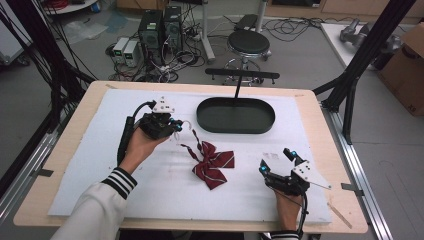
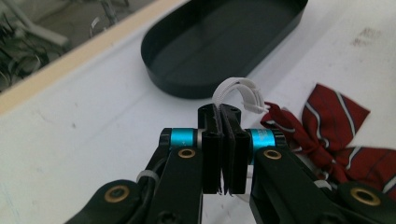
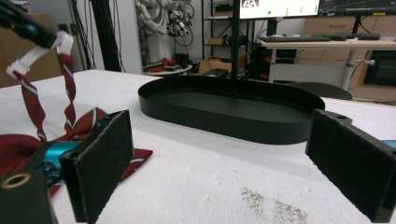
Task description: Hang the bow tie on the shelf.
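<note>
A dark red bow tie with white stripes (image 1: 212, 165) lies on the white mat in the middle of the table. Its white elastic band (image 2: 238, 93) is pinched between the jaws of my left gripper (image 1: 176, 125), which is shut on it and holds it above the mat, left of the bow. The red straps (image 3: 44, 100) run from the band down to the bow (image 2: 336, 135). My right gripper (image 1: 277, 162) rests on the mat to the right of the bow, jaws wide open with nothing between its pads (image 3: 100, 161). A black oval tray (image 1: 235, 115) sits behind, empty.
The white mat (image 1: 100, 165) covers most of the wooden table (image 1: 325, 120). A thin black stand (image 1: 240, 80) rises behind the tray (image 3: 233, 112). Beyond the table's far edge are a stool (image 1: 248, 45), computers and cables on the floor.
</note>
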`<state>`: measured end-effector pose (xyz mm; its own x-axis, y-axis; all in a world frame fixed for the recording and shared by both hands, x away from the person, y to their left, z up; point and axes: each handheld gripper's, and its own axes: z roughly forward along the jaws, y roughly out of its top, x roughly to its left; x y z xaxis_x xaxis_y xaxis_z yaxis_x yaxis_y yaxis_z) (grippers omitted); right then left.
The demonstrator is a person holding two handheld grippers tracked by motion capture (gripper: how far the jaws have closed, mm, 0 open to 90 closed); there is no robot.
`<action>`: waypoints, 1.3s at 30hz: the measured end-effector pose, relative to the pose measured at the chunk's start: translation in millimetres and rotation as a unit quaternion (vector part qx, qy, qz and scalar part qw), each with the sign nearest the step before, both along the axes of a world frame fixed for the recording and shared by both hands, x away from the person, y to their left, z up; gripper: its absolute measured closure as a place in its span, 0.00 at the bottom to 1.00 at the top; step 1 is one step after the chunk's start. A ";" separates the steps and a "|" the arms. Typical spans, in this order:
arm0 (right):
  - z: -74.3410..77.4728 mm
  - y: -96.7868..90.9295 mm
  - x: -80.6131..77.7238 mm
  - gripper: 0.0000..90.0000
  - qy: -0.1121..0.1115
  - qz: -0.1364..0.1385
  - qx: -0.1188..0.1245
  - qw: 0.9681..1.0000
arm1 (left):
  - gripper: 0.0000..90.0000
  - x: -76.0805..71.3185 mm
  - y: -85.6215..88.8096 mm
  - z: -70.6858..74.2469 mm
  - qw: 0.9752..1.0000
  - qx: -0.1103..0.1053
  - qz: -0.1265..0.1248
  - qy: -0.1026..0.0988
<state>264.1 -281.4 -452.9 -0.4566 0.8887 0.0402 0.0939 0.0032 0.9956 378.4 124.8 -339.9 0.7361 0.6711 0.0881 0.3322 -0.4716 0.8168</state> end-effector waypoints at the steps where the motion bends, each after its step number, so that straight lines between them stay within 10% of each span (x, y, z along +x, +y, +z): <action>1: 0.0 0.1 -0.1 0.07 0.000 0.000 0.000 1.000 | 0.97 -0.1 -1.1 1.4 1.000 -0.003 0.002 -0.007; 14: 0.0 0.2 0.1 0.07 -0.001 0.000 0.000 1.000 | 0.97 2.1 -12.5 19.9 0.995 -0.062 -0.008 -0.079; 39: -0.4 0.1 -1.2 0.07 -0.006 0.000 0.001 1.000 | 0.97 34.5 -50.2 62.9 0.987 -0.106 -0.020 -0.123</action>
<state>262.9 -281.3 -453.3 -0.4575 0.8884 0.0369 0.0821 0.0008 0.9966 412.9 74.6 -277.0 0.7358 0.6647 0.1292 0.0958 -0.2910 0.9519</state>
